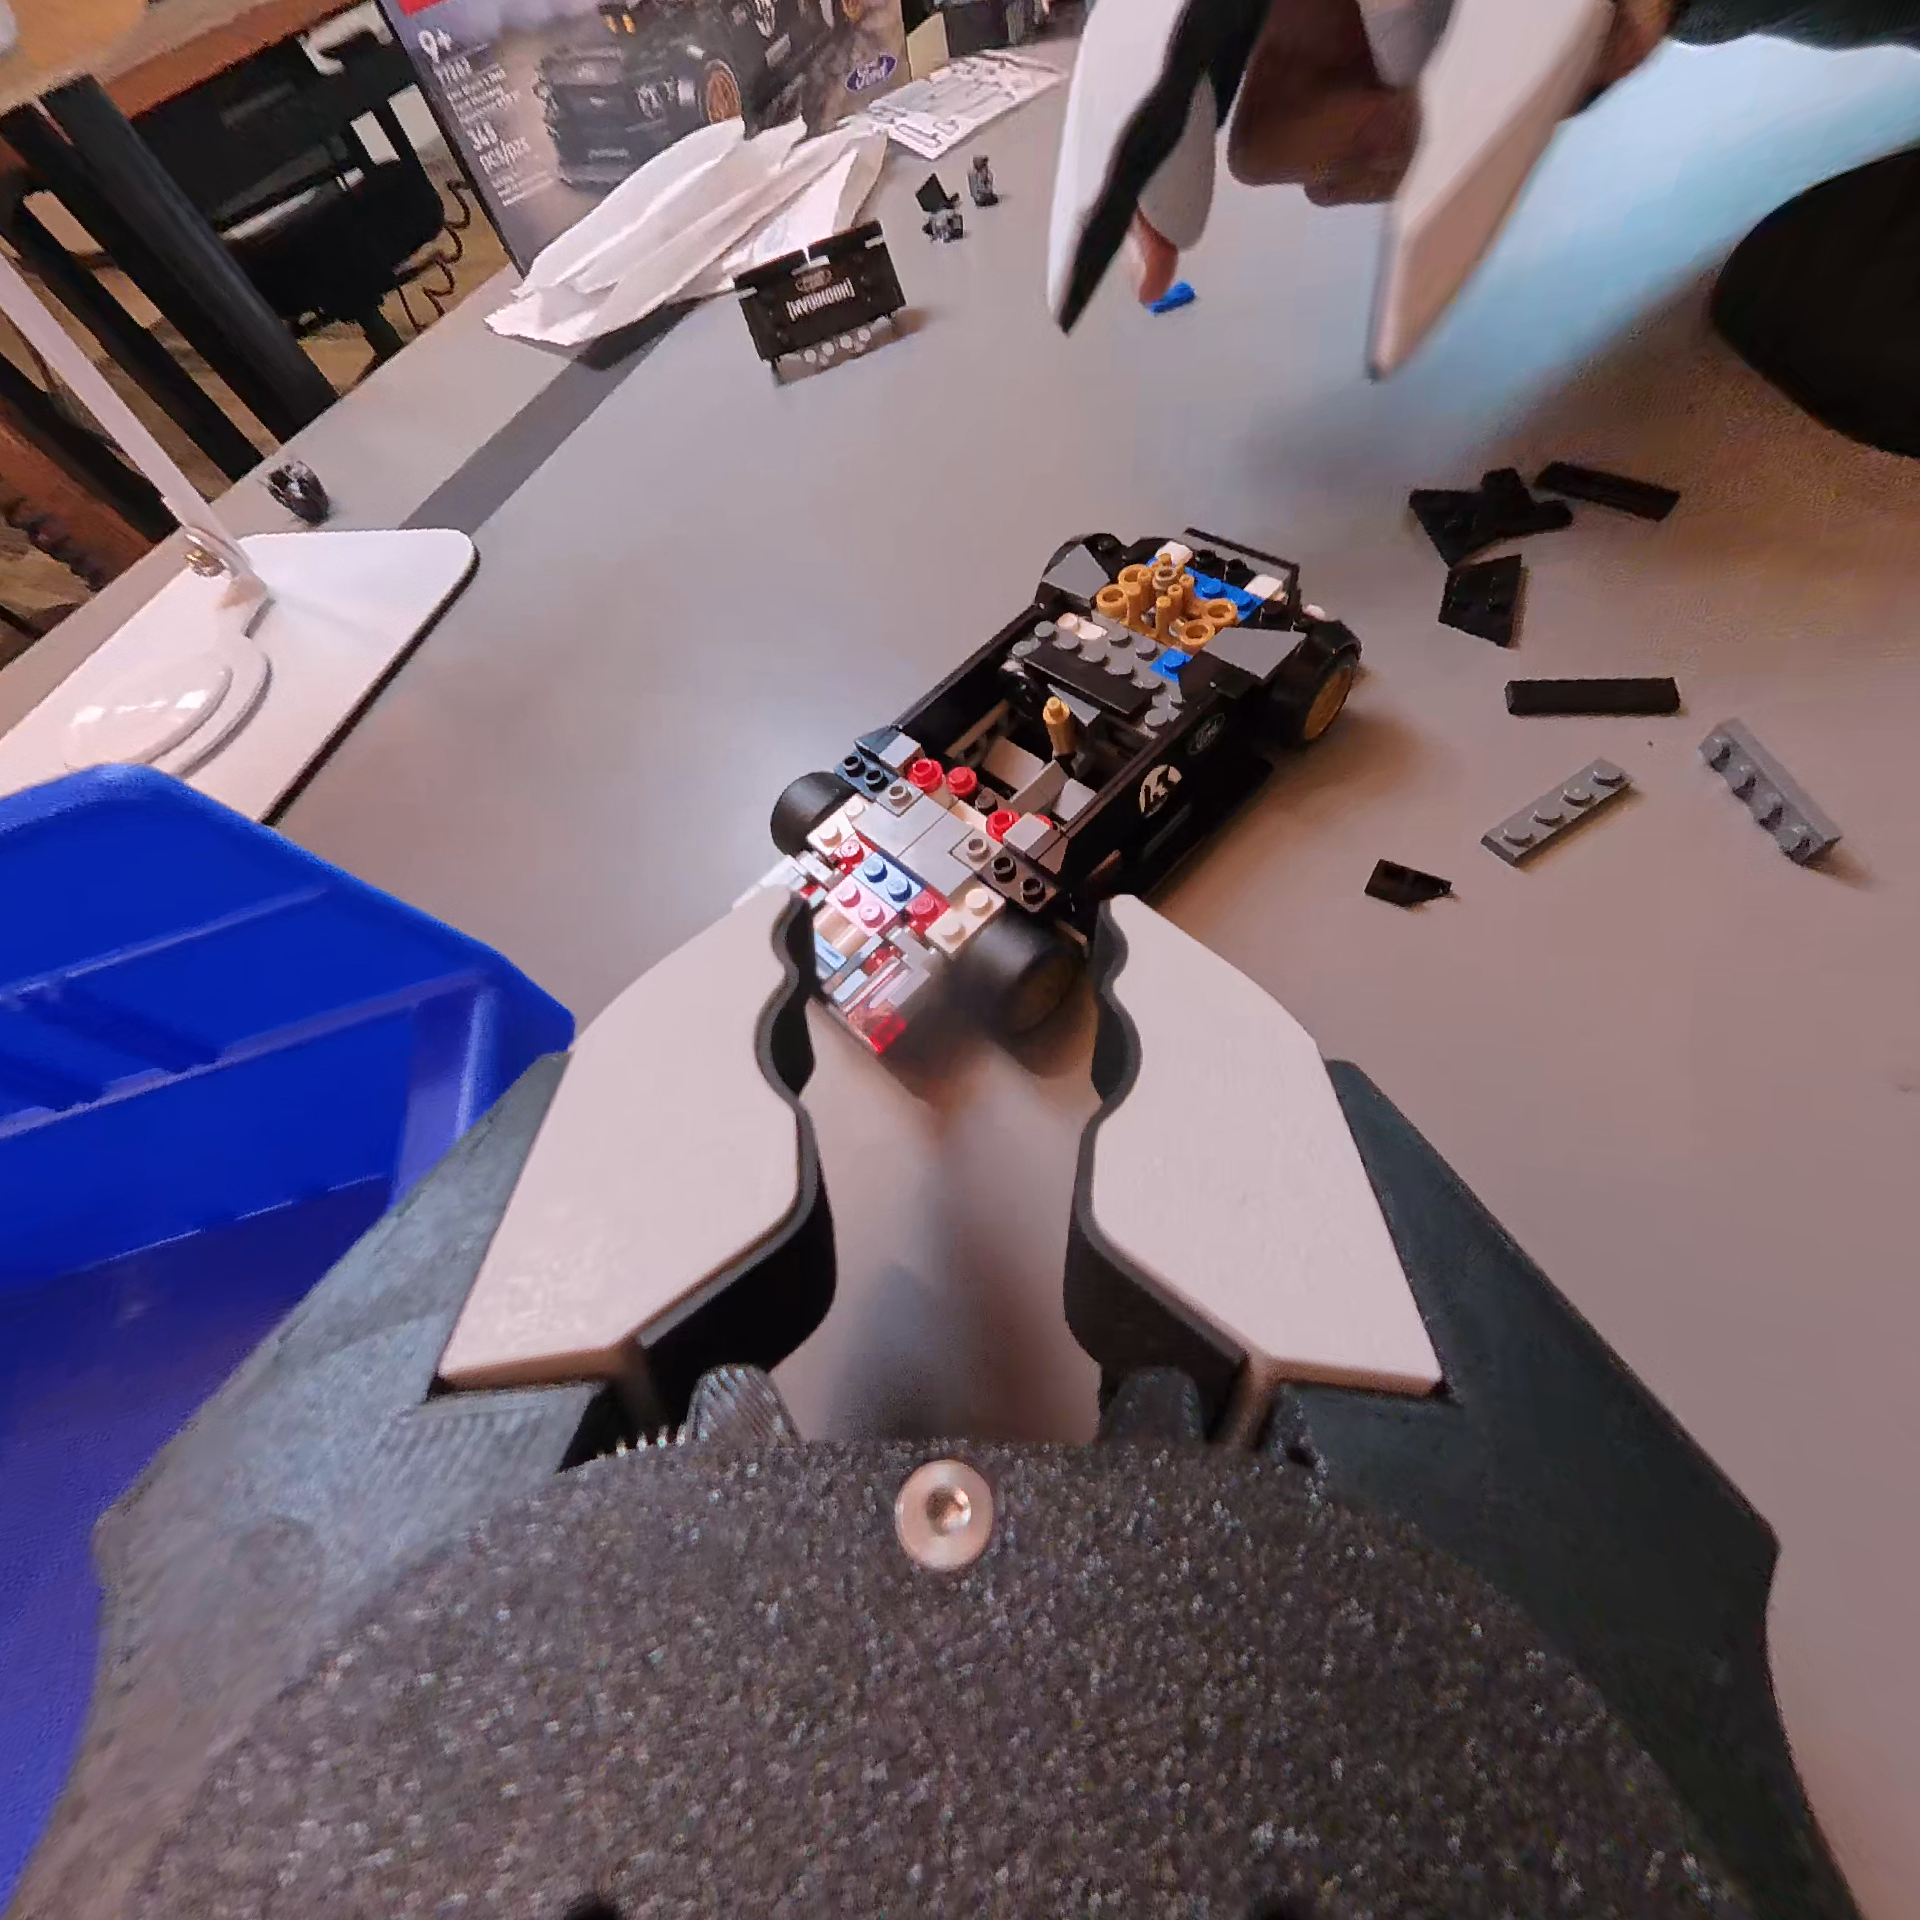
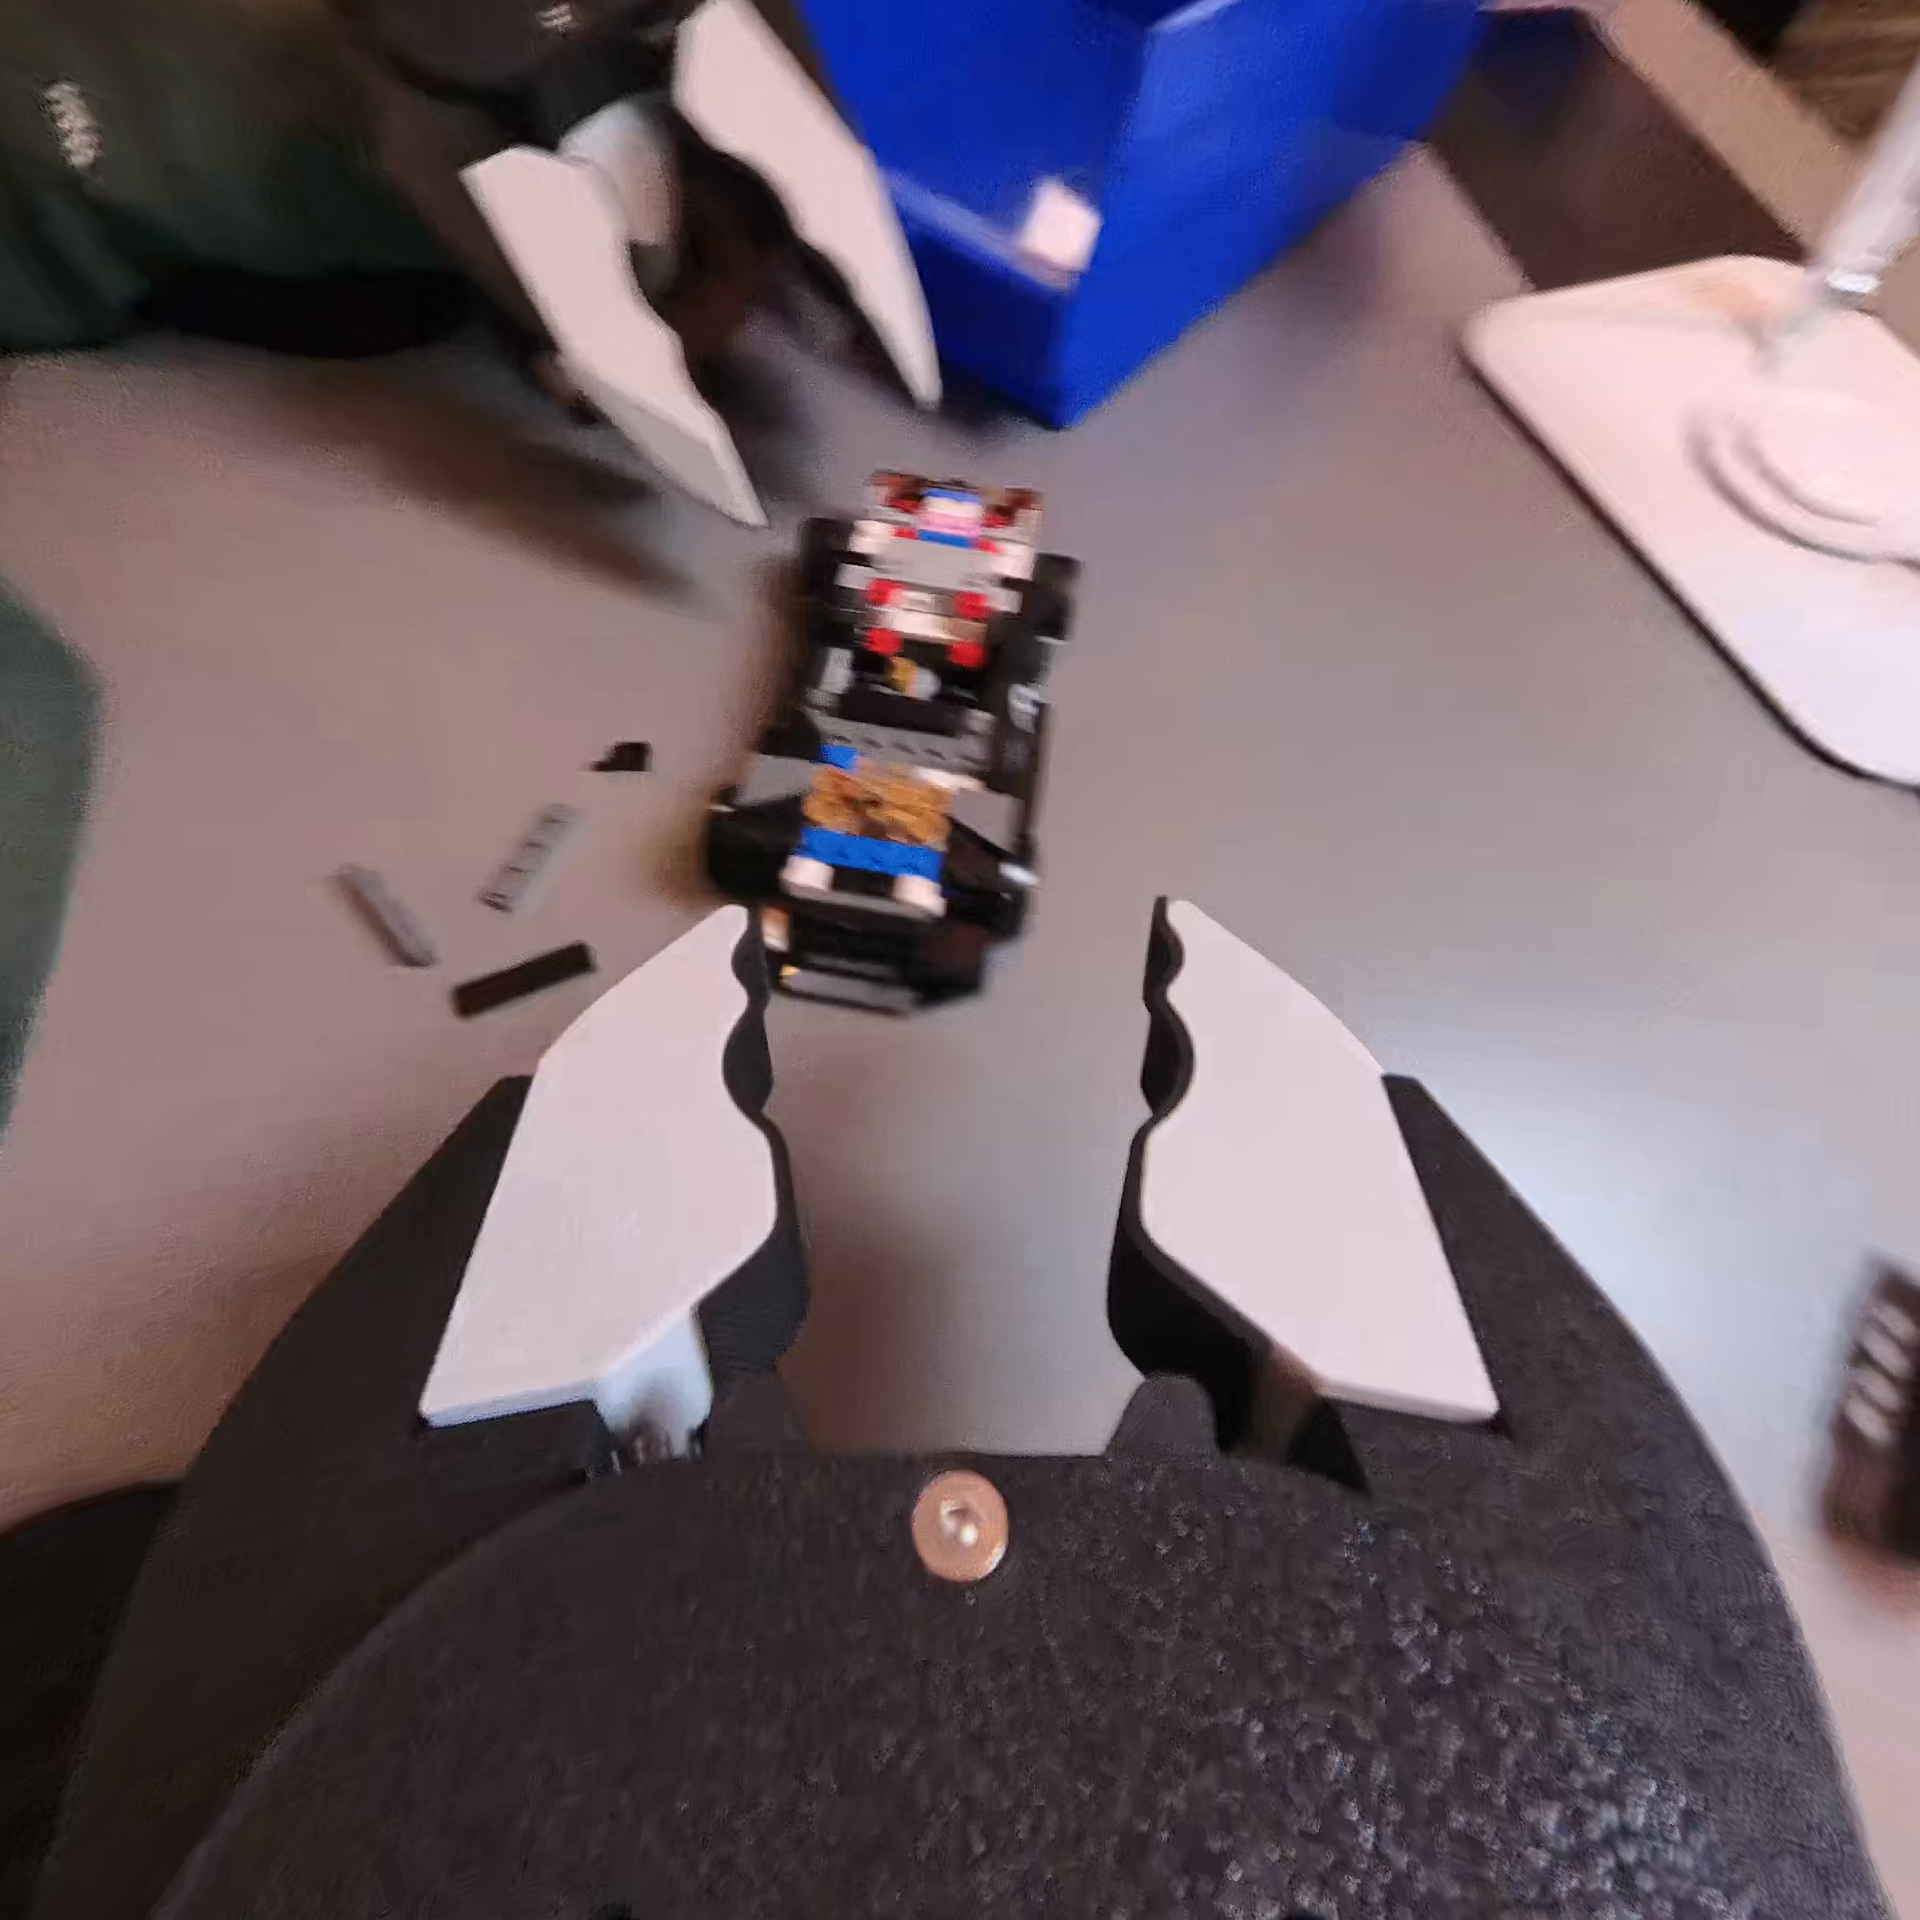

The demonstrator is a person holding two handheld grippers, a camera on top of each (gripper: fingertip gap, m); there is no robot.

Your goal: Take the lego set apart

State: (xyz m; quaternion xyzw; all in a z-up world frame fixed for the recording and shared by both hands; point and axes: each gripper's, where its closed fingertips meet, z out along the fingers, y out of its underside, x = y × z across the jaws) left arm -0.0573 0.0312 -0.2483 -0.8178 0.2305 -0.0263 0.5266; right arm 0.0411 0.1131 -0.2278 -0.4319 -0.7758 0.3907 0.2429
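Note:
A partly stripped black lego car (image 1: 1070, 758) stands on the grey table, its coloured studs and tan engine bricks bare. My left gripper (image 1: 940, 914) is open, its jaws on either side of the car's near end, around a wheel and the coloured bricks. My right gripper (image 1: 1216, 343) hangs open and empty above the table beyond the car. In the blurred right wrist view the car (image 2: 904, 727) lies ahead of the open right gripper (image 2: 951, 920), and the left gripper (image 2: 847, 457) stands open at its far end.
Loose black and grey plates (image 1: 1558, 805) lie right of the car. A blue bin (image 1: 208, 1008) sits at the left, next to a white lamp base (image 1: 260, 644). A black sticker panel (image 1: 821, 301), white paper bags (image 1: 707, 229) and the set's box (image 1: 623, 83) stand farther back.

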